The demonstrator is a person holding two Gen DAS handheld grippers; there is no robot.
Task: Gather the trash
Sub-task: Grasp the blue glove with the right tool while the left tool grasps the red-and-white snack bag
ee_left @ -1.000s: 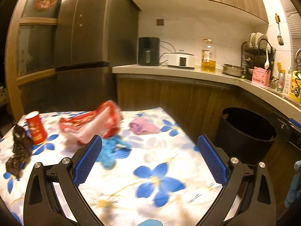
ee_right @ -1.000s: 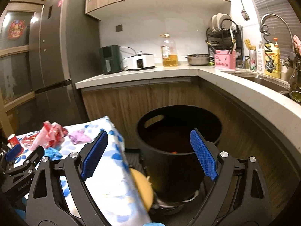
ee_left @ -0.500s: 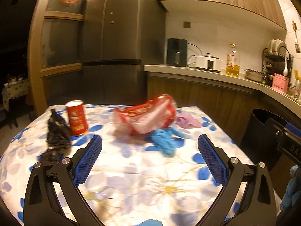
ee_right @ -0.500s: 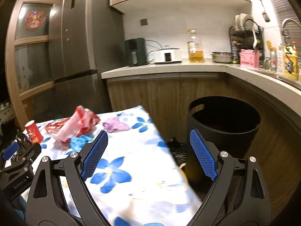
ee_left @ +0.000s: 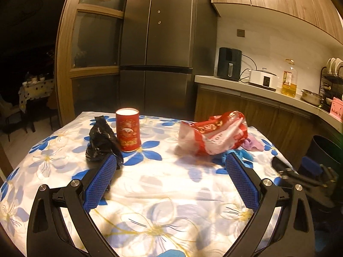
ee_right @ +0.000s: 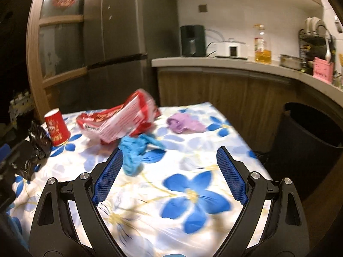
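Crinkling red plastic bag (ee_left: 214, 135), cylindrical red cup (ee_left: 128, 132), floral tablecloth (ee_left: 163, 194)

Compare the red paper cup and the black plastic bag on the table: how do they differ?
The red paper cup stands upright with a firm cylindrical shape; the black plastic bag lies crumpled and shapeless. The cup is bright red with printed artwork and a pale rim; the bag is plain glossy black. The cup stands taller than the slumped bag. Both sit side by side at the far left of the floral tablecloth, untouched.
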